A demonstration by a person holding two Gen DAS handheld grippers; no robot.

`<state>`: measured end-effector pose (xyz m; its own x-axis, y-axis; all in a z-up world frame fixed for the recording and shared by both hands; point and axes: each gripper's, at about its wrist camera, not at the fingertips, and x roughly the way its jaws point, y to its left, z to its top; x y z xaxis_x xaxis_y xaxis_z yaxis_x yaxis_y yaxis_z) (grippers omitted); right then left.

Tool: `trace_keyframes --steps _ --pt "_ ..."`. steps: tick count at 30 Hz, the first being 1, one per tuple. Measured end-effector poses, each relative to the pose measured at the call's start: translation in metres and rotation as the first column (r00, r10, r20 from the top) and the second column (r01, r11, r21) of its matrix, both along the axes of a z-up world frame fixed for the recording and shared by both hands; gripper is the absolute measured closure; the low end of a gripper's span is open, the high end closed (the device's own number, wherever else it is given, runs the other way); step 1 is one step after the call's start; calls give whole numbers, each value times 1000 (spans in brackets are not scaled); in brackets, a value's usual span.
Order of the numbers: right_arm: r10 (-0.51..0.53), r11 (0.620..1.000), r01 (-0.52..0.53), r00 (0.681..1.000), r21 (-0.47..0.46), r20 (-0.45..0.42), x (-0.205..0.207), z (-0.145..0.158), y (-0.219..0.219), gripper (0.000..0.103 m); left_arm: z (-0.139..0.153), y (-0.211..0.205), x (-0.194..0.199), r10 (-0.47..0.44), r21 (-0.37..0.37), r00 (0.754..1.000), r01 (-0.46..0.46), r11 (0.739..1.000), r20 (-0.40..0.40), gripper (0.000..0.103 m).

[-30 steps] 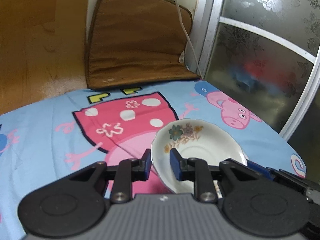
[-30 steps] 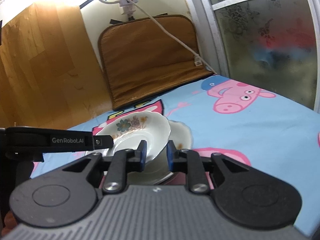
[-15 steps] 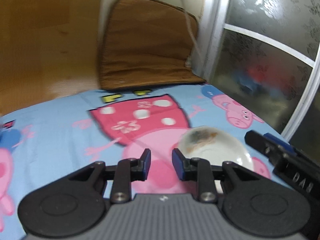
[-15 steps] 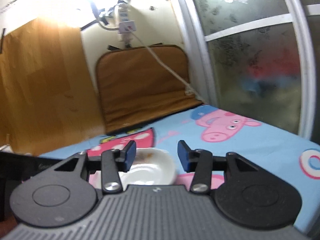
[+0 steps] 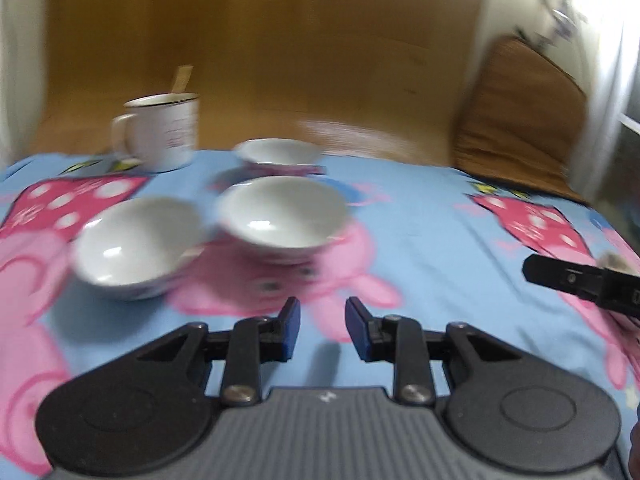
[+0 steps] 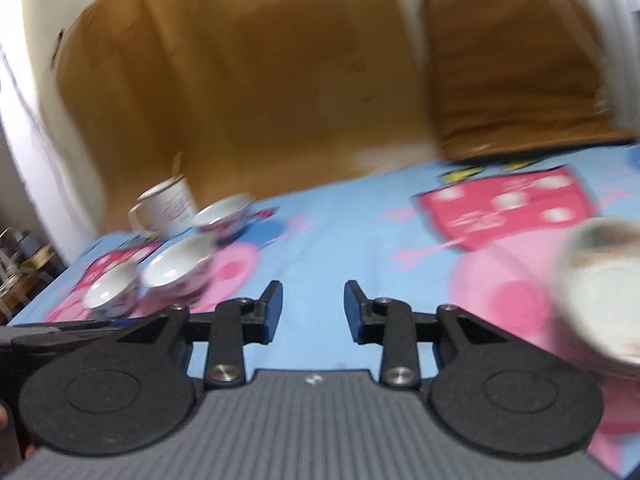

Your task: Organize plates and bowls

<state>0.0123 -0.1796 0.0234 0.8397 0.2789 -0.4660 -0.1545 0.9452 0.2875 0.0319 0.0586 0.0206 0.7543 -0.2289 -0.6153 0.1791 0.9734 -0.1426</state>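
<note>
Three white bowls stand on the blue cartoon tablecloth: a near-left bowl (image 5: 132,250), a middle bowl (image 5: 282,220) and a far bowl (image 5: 278,156). They also show in the right wrist view (image 6: 112,294) (image 6: 180,270) (image 6: 222,212). My left gripper (image 5: 322,330) is open and empty, just short of the middle bowl. My right gripper (image 6: 312,308) is open and empty over bare cloth. The stacked floral plates (image 6: 600,292) lie blurred at the right of the right wrist view. The right gripper's finger (image 5: 580,282) pokes in at the right of the left wrist view.
A white enamel mug (image 5: 162,136) with a stick in it stands behind the bowls, also seen in the right wrist view (image 6: 166,206). A brown cushion (image 6: 516,68) leans on the wall at the back right. A wooden panel (image 5: 260,40) backs the table.
Both grippers let go of the floral plate, which now lies on the stack. Both swung left, bringing the three bowls and the mug into view. Both jaws opened wider.
</note>
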Motion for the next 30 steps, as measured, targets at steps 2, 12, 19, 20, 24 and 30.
trace_keyframes --steps 2,12,19,20,24,30 --pt "47 999 -46 998 21 -38 18 3 19 67 0 17 2 40 -30 999 -40 999 -2 76" --pt "111 992 -96 971 78 -210 113 -3 89 76 10 47 13 97 -134 995 -97 986 -3 71" --pt "96 988 -58 956 144 -277 115 -8 73 96 10 48 17 92 -165 996 -92 982 -13 63" --pt "89 988 -52 959 142 -269 109 -6 69 96 10 44 18 87 -161 996 -88 983 -13 62" --pt "73 989 -39 966 140 -248 79 -2 47 96 10 26 22 55 -143 998 -57 988 -12 64" --pt "21 986 17 975 168 -223 42 -3 15 95 3 -19 29 -63 -131 996 55 990 -59 75"
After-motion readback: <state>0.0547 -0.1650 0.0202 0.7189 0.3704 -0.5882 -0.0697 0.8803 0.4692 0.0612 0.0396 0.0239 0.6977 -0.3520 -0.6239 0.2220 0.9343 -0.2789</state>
